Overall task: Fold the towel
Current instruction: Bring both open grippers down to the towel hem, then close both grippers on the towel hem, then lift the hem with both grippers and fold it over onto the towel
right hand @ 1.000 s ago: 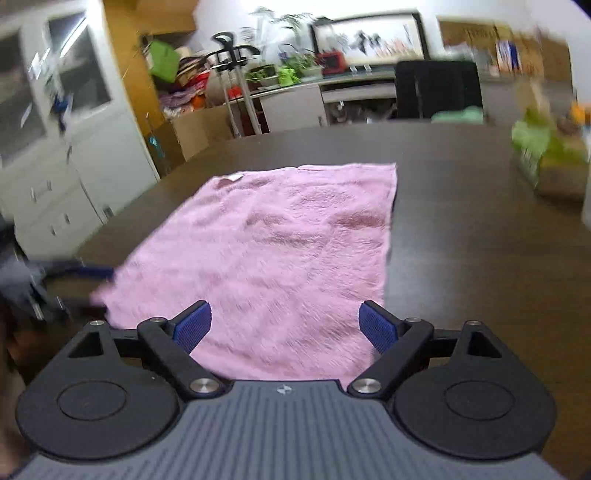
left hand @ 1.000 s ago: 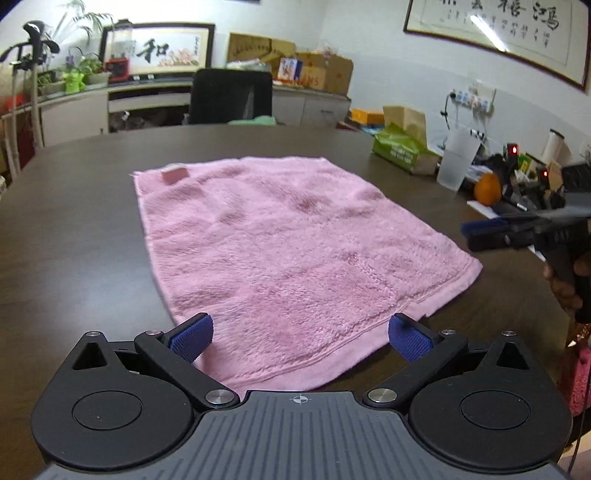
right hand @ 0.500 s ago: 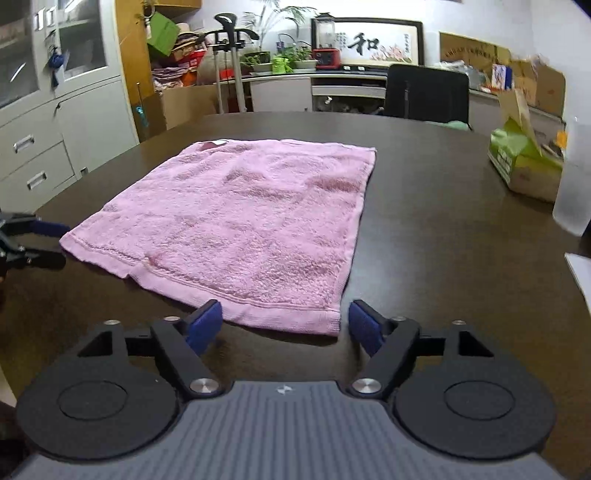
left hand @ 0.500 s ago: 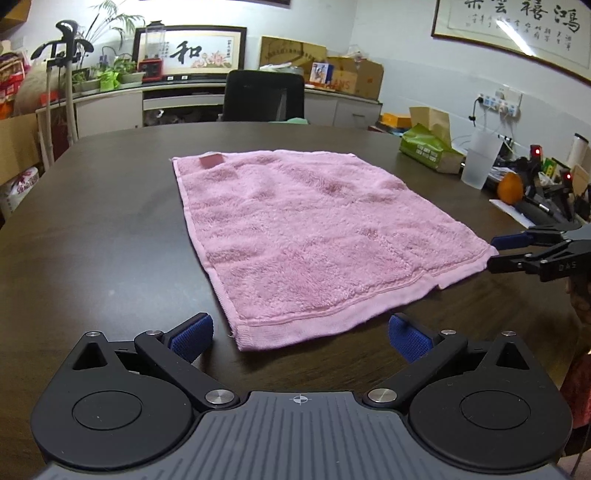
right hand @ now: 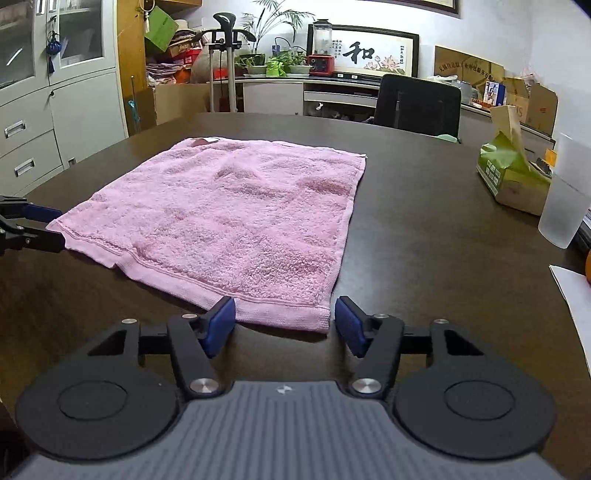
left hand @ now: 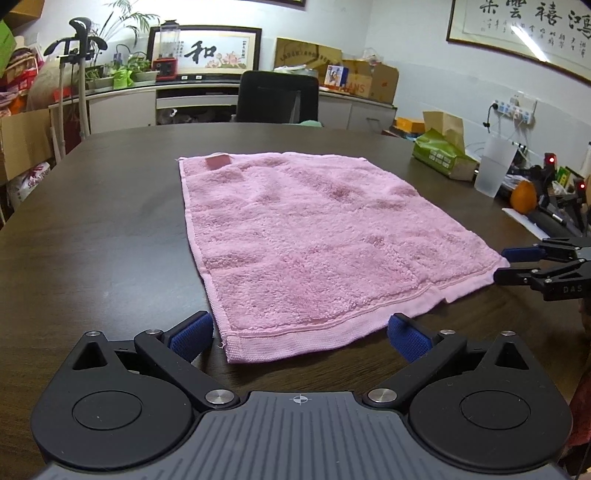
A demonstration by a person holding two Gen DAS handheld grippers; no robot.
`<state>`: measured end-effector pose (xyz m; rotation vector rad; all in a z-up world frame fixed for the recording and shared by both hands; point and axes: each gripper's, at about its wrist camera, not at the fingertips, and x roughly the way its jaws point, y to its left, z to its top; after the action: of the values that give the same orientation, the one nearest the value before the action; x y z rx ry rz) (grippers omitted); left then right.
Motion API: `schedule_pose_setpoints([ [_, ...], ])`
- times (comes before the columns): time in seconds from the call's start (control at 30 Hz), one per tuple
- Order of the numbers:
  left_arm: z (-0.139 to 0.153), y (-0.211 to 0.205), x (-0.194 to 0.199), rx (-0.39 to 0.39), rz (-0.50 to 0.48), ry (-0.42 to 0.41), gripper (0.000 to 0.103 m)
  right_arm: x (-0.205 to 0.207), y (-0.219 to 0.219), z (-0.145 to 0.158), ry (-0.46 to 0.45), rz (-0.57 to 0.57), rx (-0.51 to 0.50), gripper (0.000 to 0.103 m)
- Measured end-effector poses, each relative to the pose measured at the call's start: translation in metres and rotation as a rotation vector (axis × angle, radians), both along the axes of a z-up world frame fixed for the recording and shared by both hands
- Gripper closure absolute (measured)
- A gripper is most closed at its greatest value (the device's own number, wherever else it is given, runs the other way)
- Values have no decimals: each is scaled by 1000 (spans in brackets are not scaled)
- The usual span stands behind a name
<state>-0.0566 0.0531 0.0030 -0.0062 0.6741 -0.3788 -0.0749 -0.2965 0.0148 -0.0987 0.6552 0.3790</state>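
1. The pink towel (left hand: 314, 243) lies flat and unfolded on the dark desk (left hand: 92, 229), its long axis running away from both grippers toward the black chair (left hand: 277, 96); its near short hem faces the person
2. The left gripper (left hand: 301, 334) sits just short of the near left corner, jaws wide apart and holding nothing; that corner lies between the pads without touching them
3. The right gripper (right hand: 284, 319) is at the near right corner; its jaws have just been closing and stand about half open, the hem's corner between the pads but not visibly pinched
4. Each hand is nearest its own corner, so the coming fold likely turns on lifting the near hem and carrying it forward along the long axis to the far edge
5. Readable writing: a large "和" on the framed picture (left hand: 205, 51) behind the chair; "DAS" on the right gripper's body in the left view; the wall scroll's (left hand: 517, 22) calligraphy is too distorted to read
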Motion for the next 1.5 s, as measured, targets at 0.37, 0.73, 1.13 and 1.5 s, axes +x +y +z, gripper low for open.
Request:
schedule_pose_setpoints([
  [0.37, 3, 1, -5, 10, 87, -7, 38, -4, 9, -2, -20, -13, 7, 88],
  [0.73, 4, 13, -1, -54, 157, 30, 93, -13, 5, -1, -14, -44, 68, 94],
  [1.13, 15, 29, -11, -127, 183, 8, 94, -34, -1, 9, -83, -75, 130, 94],
  [1.5, 64, 51, -39, -257, 162, -93, 94, -79, -8, 46, -258, -71, 253, 95],
])
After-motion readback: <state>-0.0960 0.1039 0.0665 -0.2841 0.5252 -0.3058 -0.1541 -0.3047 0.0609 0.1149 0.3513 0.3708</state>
